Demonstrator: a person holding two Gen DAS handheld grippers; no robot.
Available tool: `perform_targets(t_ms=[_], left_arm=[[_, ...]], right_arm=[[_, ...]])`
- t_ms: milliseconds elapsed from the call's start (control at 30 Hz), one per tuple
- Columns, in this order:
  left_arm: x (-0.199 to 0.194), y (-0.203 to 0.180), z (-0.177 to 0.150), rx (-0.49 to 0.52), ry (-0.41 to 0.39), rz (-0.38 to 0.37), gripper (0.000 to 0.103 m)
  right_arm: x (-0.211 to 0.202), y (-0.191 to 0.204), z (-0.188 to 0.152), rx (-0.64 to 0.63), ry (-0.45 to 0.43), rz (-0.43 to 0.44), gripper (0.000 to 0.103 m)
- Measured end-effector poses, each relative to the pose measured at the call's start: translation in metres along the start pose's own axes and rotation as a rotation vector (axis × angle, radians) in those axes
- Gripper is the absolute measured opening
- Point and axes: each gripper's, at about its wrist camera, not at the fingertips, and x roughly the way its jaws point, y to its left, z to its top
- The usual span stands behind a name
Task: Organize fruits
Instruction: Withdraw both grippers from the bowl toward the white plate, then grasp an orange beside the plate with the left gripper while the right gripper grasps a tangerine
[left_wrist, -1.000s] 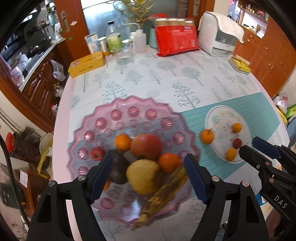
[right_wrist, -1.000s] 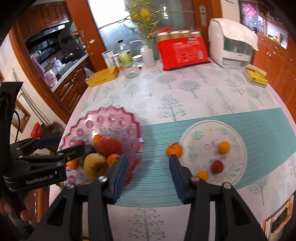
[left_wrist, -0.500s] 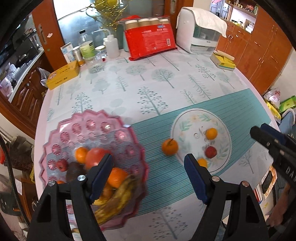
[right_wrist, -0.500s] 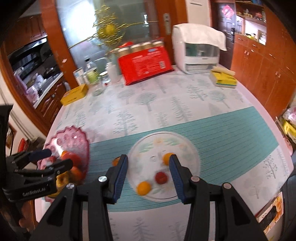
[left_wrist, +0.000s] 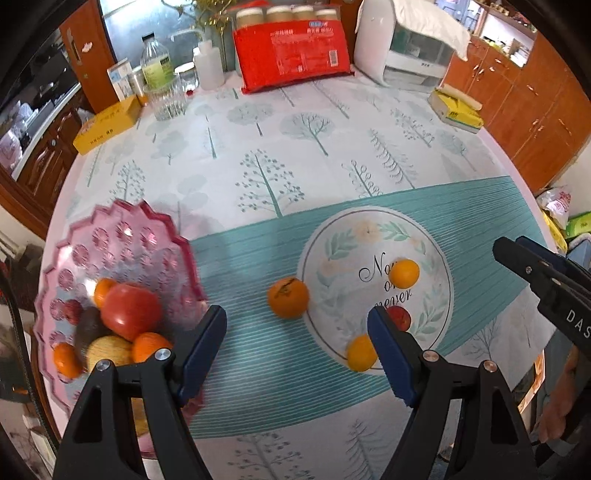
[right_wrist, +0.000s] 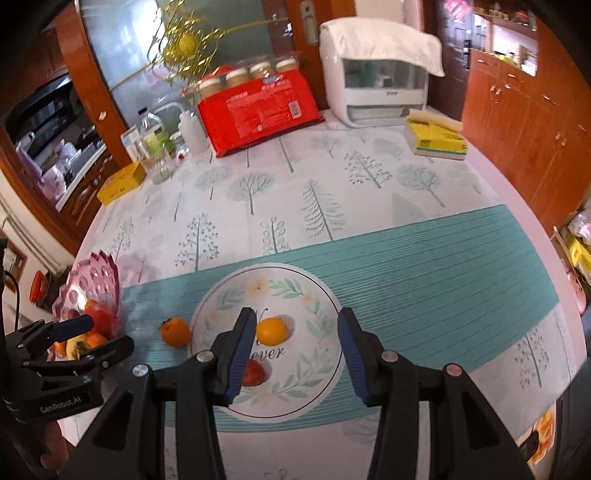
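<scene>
- My left tool (left_wrist: 295, 343) hangs wide and empty, low in the frame; a loose orange (left_wrist: 288, 297) lies on the tabletop (left_wrist: 258, 147) just left of the white plate (left_wrist: 436, 258).
- My right tool (right_wrist: 295, 354) stands narrower, empty, above the plate.
- Pink bowl (left_wrist: 122, 236) of fruit at lower left.

Red pack (left_wrist: 291, 55) at the table's far edge — yellow box (left_wrist: 107, 123) far left.

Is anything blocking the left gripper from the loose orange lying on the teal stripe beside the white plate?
Nothing visible: the left gripper is open above bare cloth, and the round orange lies clear just ahead, against the white floral plate's rim.
</scene>
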Motion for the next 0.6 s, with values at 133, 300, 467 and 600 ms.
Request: perform_targets(t_ms=[133, 300, 467, 600], left_arm=[[0.024, -0.006, 0.0, -0.059, 0.028, 0.009, 0.078], [0.055, 0.001, -0.001, -0.18, 0.067, 0.028, 0.077], [0.075, 0.012, -0.003, -0.281, 0.088, 0.043, 0.077], [0.085, 0.011, -0.001, -0.292, 0.08, 0.062, 0.076]], right_arm=[[0.023, -0.002, 0.001, -0.035, 0.053, 0.036, 0.047], [0.05, -0.001, 0.001, -0.081, 0.118, 0.09, 0.047], [0.076, 0.003, 0.0, -0.118, 0.185, 0.144, 0.047], [0.093, 0.008, 0.0, -0.136, 0.226, 0.177, 0.047]])
